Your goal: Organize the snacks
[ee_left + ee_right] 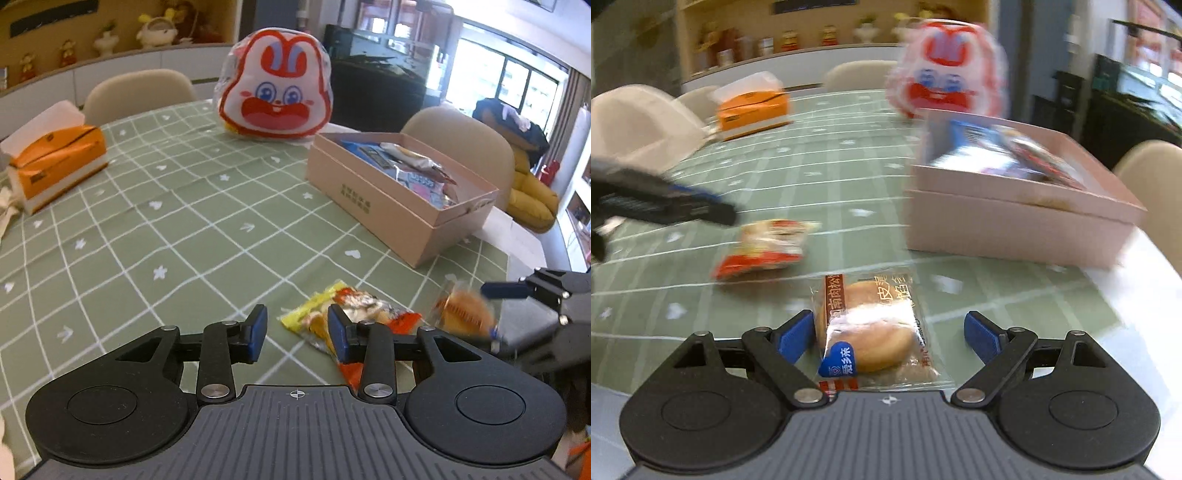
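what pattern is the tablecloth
Green tablecloth with a white grid and small white shapes, clearest in the left wrist view.

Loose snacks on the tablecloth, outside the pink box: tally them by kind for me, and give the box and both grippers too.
Yellow-and-red snack packet: 1
Wrapped round pastry: 1
Loose snacks total: 2
Pink box, already holding several packets, too jumbled to count: 1
Left gripper, open: 1
Right gripper, open around the pastry: 1
Total listed: 5

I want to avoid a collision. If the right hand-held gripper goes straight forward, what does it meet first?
Probably the wrapped pastry, lying between the open fingers of the right hand-held gripper. Beyond it is green tablecloth; the pink box sits off to the right.
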